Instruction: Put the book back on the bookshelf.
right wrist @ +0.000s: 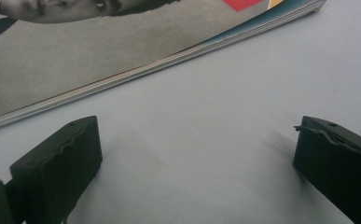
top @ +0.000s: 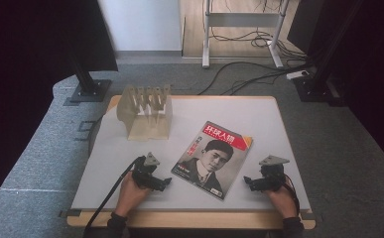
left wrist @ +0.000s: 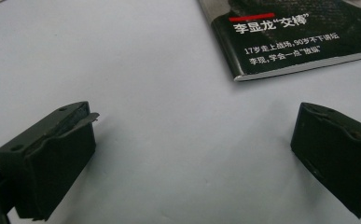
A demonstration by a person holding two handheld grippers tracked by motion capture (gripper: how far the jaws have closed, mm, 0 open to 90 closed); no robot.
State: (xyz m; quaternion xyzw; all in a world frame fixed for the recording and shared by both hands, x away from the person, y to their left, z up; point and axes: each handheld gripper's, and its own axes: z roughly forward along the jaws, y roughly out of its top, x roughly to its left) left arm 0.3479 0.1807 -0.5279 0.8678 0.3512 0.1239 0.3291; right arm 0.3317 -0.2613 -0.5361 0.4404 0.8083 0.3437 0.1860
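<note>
Magazine (top: 212,159) lies flat at table (top: 259,111) centre, cover up, tilted. Left gripper (top: 166,182) at its 8 o'clock, right gripper (top: 247,181) at its 4 o'clock; both released, jaws wide, nothing between them. Wooden rack (top: 145,112) at 11 o'clock, well apart.

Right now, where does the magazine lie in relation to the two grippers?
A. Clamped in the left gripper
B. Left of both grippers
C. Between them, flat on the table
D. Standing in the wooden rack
C: the magazine lies flat between the left gripper and the right gripper, both open and apart from it.
</note>
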